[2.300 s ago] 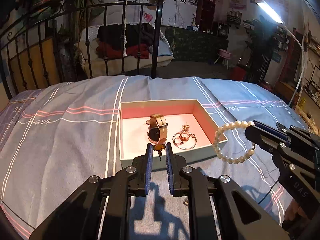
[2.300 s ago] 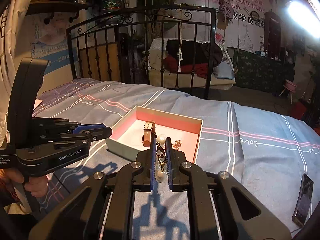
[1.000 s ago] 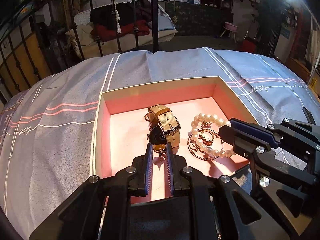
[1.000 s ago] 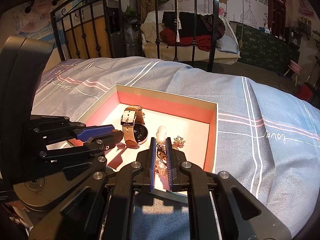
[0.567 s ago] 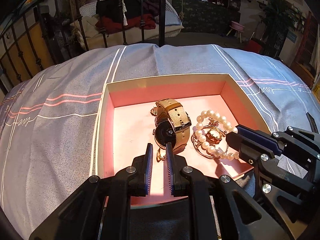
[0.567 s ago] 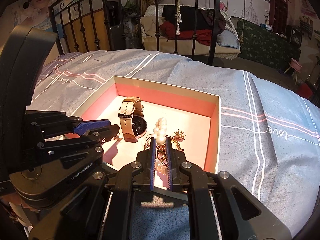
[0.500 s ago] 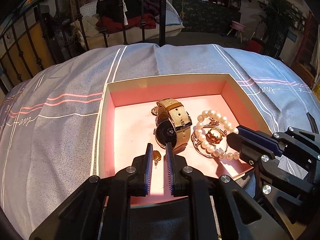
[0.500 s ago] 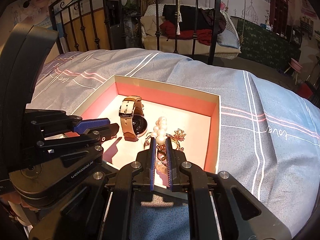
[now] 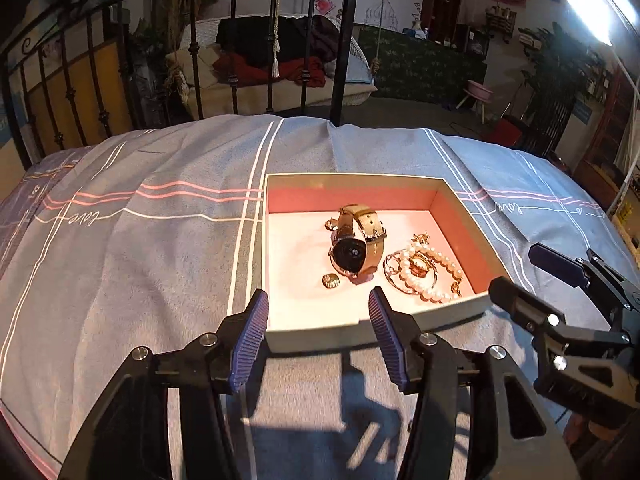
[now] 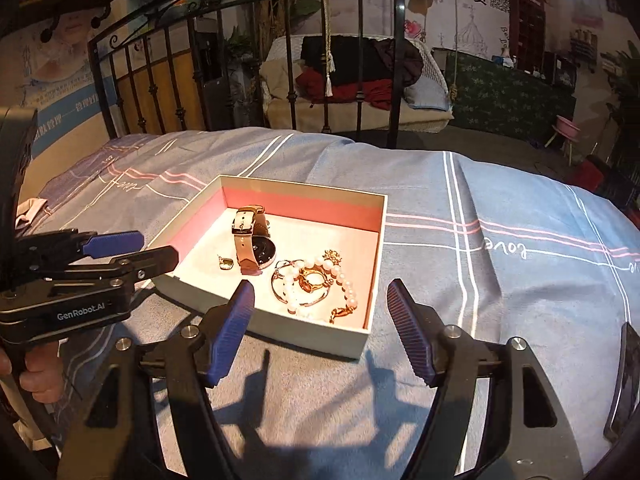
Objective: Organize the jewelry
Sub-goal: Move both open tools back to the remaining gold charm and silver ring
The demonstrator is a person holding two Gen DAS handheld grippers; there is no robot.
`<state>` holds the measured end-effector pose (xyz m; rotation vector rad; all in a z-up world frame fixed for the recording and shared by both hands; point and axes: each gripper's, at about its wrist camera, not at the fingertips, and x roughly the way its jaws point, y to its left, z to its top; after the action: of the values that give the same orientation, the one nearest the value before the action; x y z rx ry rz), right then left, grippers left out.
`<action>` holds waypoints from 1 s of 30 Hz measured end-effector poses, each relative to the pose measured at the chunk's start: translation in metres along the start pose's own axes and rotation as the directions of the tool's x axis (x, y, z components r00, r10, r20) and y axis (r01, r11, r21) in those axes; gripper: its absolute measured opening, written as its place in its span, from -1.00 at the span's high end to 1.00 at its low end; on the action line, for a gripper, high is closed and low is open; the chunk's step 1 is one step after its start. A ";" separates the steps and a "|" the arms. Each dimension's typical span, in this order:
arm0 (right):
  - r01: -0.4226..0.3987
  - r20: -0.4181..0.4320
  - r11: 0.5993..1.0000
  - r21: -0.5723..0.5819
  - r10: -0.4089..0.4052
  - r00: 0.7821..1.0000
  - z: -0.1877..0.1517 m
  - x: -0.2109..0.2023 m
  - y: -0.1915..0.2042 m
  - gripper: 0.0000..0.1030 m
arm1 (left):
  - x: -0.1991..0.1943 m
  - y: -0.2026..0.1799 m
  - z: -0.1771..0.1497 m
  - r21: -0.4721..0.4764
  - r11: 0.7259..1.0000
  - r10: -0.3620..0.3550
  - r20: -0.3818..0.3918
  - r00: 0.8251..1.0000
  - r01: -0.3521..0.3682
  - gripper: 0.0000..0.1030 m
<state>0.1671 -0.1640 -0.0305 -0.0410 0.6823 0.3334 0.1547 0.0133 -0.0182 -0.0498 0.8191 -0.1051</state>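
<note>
Left wrist: pearl bracelet (image 9: 434,276) in pink-lined box (image 9: 460,216) beside watch (image 9: 356,240)

A shallow square box (image 9: 460,212) with pink lining lies open, holding a tan-strapped dark-faced watch (image 9: 354,240), a small gold pendant (image 9: 330,281) beside it, and a white pearl bracelet (image 9: 436,276) overlapping gold rings (image 9: 418,266).

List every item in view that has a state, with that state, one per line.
Left gripper: open, empty, outside the box's near wall.
Right gripper: open, empty, by the box's near edge.
Box: lidless, sitting on the bed.
Watch: lying in the box, strap buckled.
Pearl bracelet: in the box, over the gold bangle.
Gold bangle: flat in the box.
Earring: loose on the box floor beside the watch.
</note>
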 end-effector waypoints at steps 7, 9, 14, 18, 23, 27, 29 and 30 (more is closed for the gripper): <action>0.020 -0.069 0.999 0.037 -0.017 0.997 -0.056 -0.020 -0.007 -0.34 | -0.016 -0.018 -0.054 0.005 0.995 -0.097 -0.062 0.993 0.098 -0.01; 0.019 -0.092 0.999 0.044 -0.015 0.996 -0.065 -0.019 -0.008 -0.34 | -0.019 -0.026 -0.061 0.020 0.993 -0.116 -0.072 0.991 0.117 -0.01; 0.014 -0.096 0.999 0.032 -0.011 0.995 -0.069 -0.019 -0.006 -0.34 | -0.007 -0.043 -0.067 0.074 0.991 -0.107 -0.099 0.989 0.115 -0.01; 0.013 -0.105 1.000 0.011 -0.011 0.994 -0.070 -0.017 -0.001 -0.34 | 0.002 -0.027 -0.064 0.020 0.999 -0.034 -0.081 0.996 0.035 -0.01; -0.017 -0.116 1.000 -0.008 0.016 0.993 -0.068 -0.014 0.008 -0.34 | -0.002 0.006 -0.060 -0.077 0.997 -0.011 -0.068 0.998 0.005 -0.01; -0.058 -0.130 0.997 -0.059 0.050 0.990 -0.063 -0.008 0.026 -0.34 | -0.006 0.015 -0.063 -0.097 0.995 -0.009 -0.065 0.998 0.003 -0.01; -0.079 -0.137 0.992 -0.098 0.065 0.989 -0.060 -0.004 0.037 -0.34 | -0.007 0.016 -0.064 -0.100 0.995 -0.005 -0.062 0.998 -0.001 -0.01; -0.093 -0.144 0.989 -0.114 0.076 0.987 -0.058 -0.001 0.043 -0.34 | -0.008 0.018 -0.064 -0.103 0.995 -0.002 -0.060 0.998 -0.004 -0.01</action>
<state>0.1172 -0.1325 -0.0714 -0.1516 0.8031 0.4563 0.1033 0.0314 -0.0577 -0.1437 0.8840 -0.0636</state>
